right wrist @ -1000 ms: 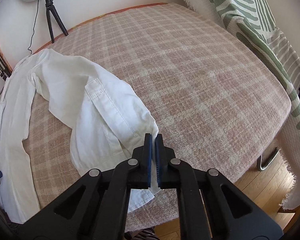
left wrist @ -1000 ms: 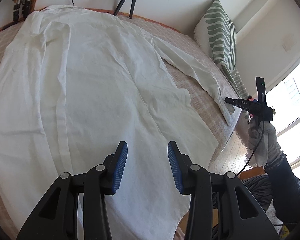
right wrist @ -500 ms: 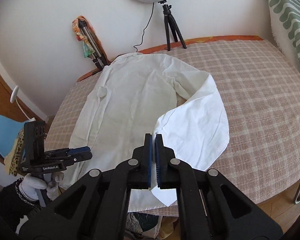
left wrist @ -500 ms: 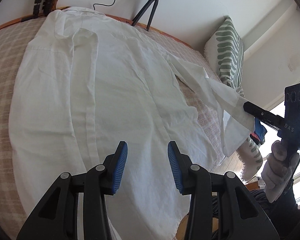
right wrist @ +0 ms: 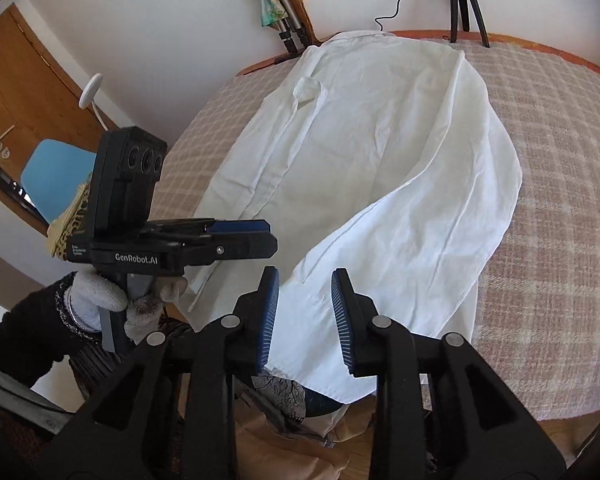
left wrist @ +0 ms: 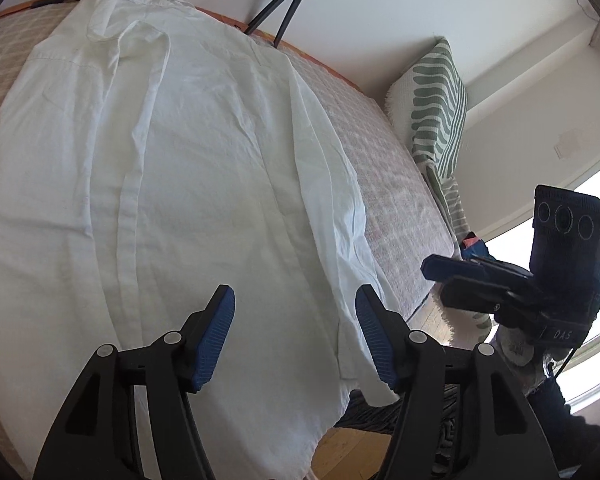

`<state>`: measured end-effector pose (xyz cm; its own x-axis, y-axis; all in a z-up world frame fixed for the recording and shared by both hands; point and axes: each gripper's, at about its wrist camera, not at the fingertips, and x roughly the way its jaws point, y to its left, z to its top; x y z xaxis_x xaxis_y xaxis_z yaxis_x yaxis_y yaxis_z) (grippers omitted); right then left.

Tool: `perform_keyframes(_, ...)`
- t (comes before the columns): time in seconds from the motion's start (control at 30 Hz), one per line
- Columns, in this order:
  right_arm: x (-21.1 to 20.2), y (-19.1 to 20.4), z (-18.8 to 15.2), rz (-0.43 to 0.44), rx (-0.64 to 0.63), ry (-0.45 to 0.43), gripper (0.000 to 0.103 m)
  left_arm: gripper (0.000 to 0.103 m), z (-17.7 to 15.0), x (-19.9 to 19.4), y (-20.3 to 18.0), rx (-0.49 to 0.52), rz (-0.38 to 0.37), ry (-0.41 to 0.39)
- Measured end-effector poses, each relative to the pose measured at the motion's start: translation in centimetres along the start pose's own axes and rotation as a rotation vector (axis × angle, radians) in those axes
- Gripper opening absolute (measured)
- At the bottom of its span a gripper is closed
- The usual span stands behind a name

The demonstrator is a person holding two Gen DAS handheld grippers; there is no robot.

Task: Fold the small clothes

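A white button-up shirt (left wrist: 172,168) lies spread on the plaid bed cover (left wrist: 392,200), collar at the far end. Its right sleeve (right wrist: 420,232) is folded over the body, the cuff hanging at the near edge. My left gripper (left wrist: 296,336) is open and empty above the shirt's lower hem. My right gripper (right wrist: 304,316) is open and empty, just above the folded sleeve's cuff end. It also shows in the left wrist view (left wrist: 432,270) at the bed's right edge. The left gripper shows in the right wrist view (right wrist: 268,236) beside the shirt's left hem.
A green-striped pillow (left wrist: 436,108) leans at the right end of the bed. A ring-light tripod (left wrist: 284,8) stands behind the bed, another stand (right wrist: 284,28) at the far corner. A blue chair (right wrist: 56,172) and wooden door (right wrist: 24,92) are at left. Wood floor (left wrist: 356,452) lies below the near edge.
My right gripper carried the sleeve across onto the shirt body, then opened and let it go. My left gripper stayed open and shifted little.
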<state>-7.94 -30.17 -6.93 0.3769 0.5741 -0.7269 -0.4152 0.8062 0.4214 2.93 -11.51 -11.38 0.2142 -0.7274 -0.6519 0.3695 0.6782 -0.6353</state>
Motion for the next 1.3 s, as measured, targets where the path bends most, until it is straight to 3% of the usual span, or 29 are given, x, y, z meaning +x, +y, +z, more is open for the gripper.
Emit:
perform_keyframes(0.07,-1.4,-1.7,1.9,0.015,0.036,-0.048,0.042,0.063,-0.4,0.9,-0.6,0.002,-0.036,0.029)
perform_keyframes(0.2,-1.3,-5.2,8.3,-0.119,0.075,-0.088,0.042,0.063,-1.2,2.6,-1.7,0.045,-0.004,0.069)
perform_keyframes(0.4,3.7,-10.9,17.5,-0.250,0.149,-0.030,0.042,0.060,-1.9,2.8,-1.2,0.056,-0.031,0.050)
perform_keyframes(0.5,6.8,-12.7,20.3,-0.306,0.174,0.008,0.042,0.047,-1.9,2.7,-0.2,0.038,-0.075,0.042)
perform_keyframes(0.67,11.0,-13.9,22.3,-0.377,0.179,0.063,0.042,0.020,-1.9,3.1,0.4,0.017,-0.119,0.053)
perform_keyframes(0.77,13.4,-14.2,22.9,-0.459,0.155,0.114,0.042,0.008,-2.2,3.5,0.0,0.038,-0.123,0.061)
perform_keyframes(0.8,14.0,-14.4,22.9,-0.486,0.150,0.127,0.030,0.008,-2.3,3.6,-0.1,0.040,-0.126,0.064)
perform_keyframes(0.83,14.5,-14.6,22.9,-0.509,0.153,0.137,0.008,0.008,-2.3,3.7,-0.3,0.043,-0.124,0.065)
perform_keyframes(1.03,13.5,-13.0,23.3,-0.548,0.127,0.093,0.004,0.005,-2.4,3.9,-0.8,0.027,-0.136,0.054)
perform_keyframes(1.2,12.3,-9.2,25.0,-0.475,0.066,0.046,0.003,0.005,-3.4,2.9,-0.5,-0.009,-0.161,0.050)
perform_keyframes(1.3,14.1,-6.9,25.4,-0.457,-0.006,0.059,0.003,0.005,-4.2,2.5,-0.6,-0.014,-0.178,0.063)
